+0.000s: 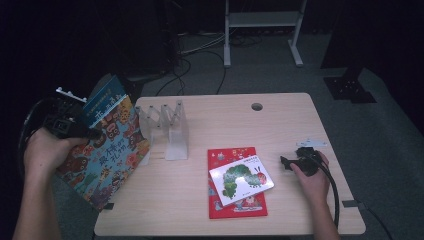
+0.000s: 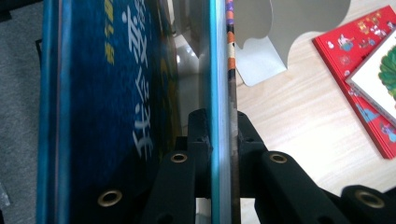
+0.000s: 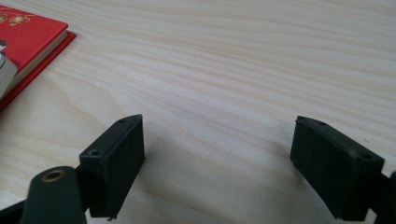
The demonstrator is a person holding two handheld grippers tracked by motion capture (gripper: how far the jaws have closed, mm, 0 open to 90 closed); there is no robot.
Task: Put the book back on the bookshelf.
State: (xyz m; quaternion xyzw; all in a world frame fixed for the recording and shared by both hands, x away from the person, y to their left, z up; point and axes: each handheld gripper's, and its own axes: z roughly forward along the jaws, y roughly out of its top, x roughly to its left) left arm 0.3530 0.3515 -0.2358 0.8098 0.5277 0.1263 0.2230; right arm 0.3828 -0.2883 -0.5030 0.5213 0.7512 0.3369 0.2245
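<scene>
So my left gripper [image 1: 92, 134] pinches one book [image 1: 107, 150] just left of the rack [image 1: 170, 130], not in yet. Two books [image 1: 237, 182] wait right of it; my right gripper [image 1: 284, 162] rests open.

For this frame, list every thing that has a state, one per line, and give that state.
left hand-held gripper: shut on the colourful picture book's edge.
colourful picture book: closed, held tilted at the table's left edge.
right hand-held gripper: open, nothing between the jaws, low over the table.
clear book rack: upright, its slots hold no book.
red book: closed, lying flat.
caterpillar book: closed, lying askew on the red book.
</scene>
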